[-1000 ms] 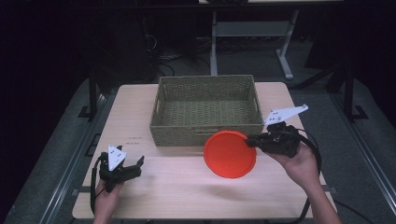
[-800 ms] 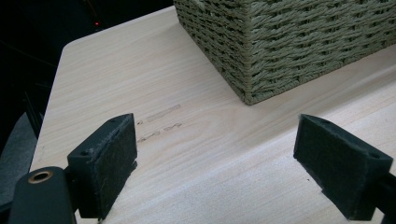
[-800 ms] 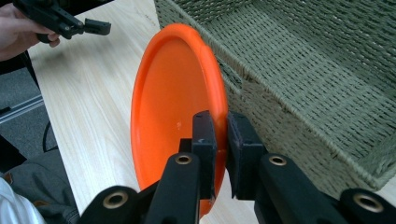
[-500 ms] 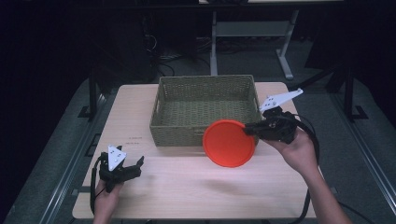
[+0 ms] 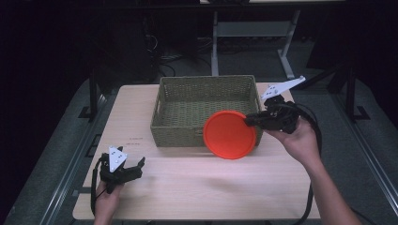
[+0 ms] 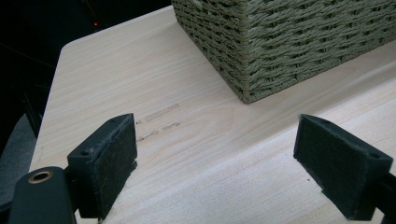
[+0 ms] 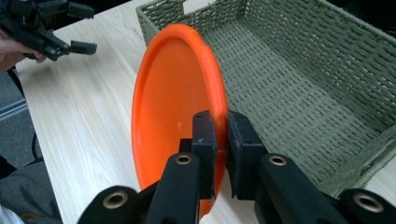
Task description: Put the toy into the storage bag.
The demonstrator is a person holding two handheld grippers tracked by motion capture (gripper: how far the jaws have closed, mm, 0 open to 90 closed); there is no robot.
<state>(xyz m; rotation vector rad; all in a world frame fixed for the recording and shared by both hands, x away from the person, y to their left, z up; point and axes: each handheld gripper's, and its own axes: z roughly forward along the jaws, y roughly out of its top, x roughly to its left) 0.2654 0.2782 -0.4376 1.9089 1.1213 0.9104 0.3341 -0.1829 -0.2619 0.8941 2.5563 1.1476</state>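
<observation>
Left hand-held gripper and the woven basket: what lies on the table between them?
Nothing: in the left gripper view, bare wooden table runs from the open left hand-held gripper to the woven basket.

No text can be read. The tabletop bears two short lines of faint print at the basket's 8 o'clock, too blurred to make out.

Plate plain bright orange. Basket olive-green woven weave. Surface pale wood grain. Right tongs black, left tongs black, grey plate atop.
</observation>
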